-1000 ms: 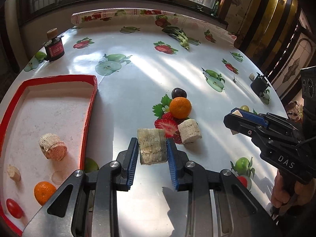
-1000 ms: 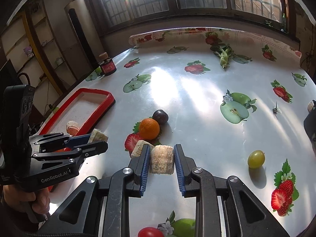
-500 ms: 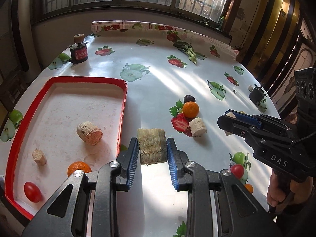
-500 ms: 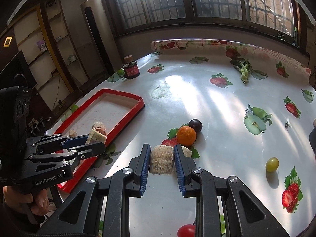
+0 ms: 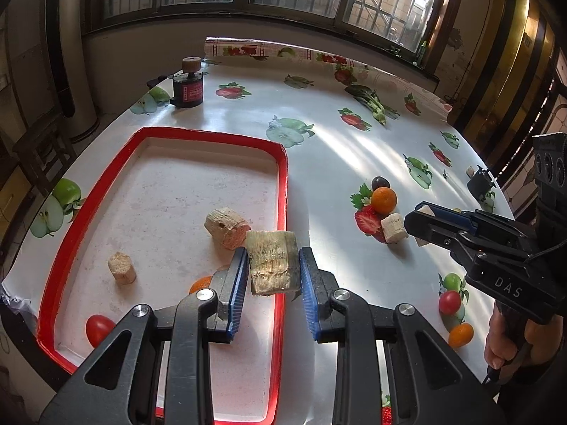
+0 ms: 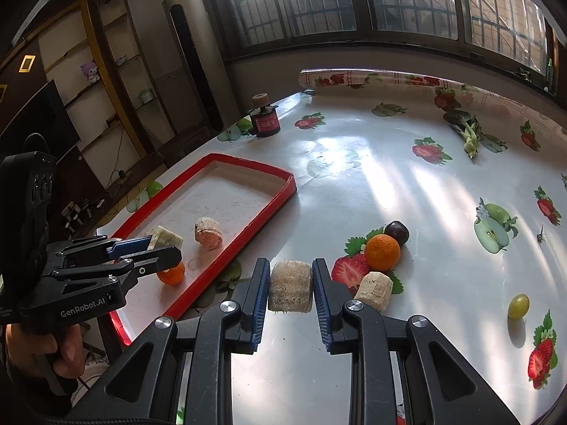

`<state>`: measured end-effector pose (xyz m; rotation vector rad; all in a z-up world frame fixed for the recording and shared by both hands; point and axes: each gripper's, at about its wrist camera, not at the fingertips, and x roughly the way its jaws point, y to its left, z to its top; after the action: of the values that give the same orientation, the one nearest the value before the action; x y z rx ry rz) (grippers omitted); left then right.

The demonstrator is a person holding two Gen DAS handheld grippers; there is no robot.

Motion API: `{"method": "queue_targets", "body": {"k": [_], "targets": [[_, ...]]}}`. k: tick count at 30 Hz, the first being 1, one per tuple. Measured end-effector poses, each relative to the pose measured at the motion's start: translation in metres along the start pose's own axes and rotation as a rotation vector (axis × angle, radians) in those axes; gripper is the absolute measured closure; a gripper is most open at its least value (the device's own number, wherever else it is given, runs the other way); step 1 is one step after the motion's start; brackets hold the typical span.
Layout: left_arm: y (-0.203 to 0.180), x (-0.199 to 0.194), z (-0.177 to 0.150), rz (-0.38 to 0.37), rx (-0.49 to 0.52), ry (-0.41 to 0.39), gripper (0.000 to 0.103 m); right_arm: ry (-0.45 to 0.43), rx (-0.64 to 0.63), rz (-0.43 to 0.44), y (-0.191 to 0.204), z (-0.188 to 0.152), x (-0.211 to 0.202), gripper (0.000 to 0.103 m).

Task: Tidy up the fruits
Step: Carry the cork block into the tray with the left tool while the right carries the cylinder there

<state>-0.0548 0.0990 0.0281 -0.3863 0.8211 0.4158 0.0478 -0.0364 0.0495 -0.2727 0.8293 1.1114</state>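
Note:
My left gripper [image 5: 273, 269] is shut on a pale sugarcane chunk [image 5: 272, 261], held over the right rim of the red tray [image 5: 281, 191]. Inside the tray lie a larger cane piece [image 5: 226, 227], a small one [image 5: 122, 267], an orange [image 5: 201, 283] and a red tomato [image 5: 99, 329]. My right gripper [image 6: 290, 287] is shut on a second cane chunk [image 6: 290, 286], above the table just right of the tray [image 6: 264, 212]. On the table stay a cane piece [image 6: 374, 289], an orange [image 6: 382, 252], a dark plum [image 6: 397, 232] and a green grape [image 6: 518, 306].
A dark jar [image 5: 187, 86] with a cork lid stands at the table's far left. A small black object [image 5: 479, 184] sits near the right edge. A red tomato [image 5: 449, 301] and a small orange [image 5: 460, 334] lie near the front right. Leafy greens [image 6: 467, 131] lie at the back.
Both grippers have carried their cane chunks leftwards and a little higher, toward the red tray. The left chunk now hangs over the tray's right rim; the right one has left the fruit cluster.

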Motion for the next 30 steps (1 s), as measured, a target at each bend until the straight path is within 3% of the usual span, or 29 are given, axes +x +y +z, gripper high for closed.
{"method": "queue_targets", "body": {"k": [30], "targets": [[0.096, 0.007, 0.018, 0.112, -0.114, 0.001, 0.077, 0.061, -0.075, 0.077, 0.054, 0.048, 0.072, 0.078]]}}
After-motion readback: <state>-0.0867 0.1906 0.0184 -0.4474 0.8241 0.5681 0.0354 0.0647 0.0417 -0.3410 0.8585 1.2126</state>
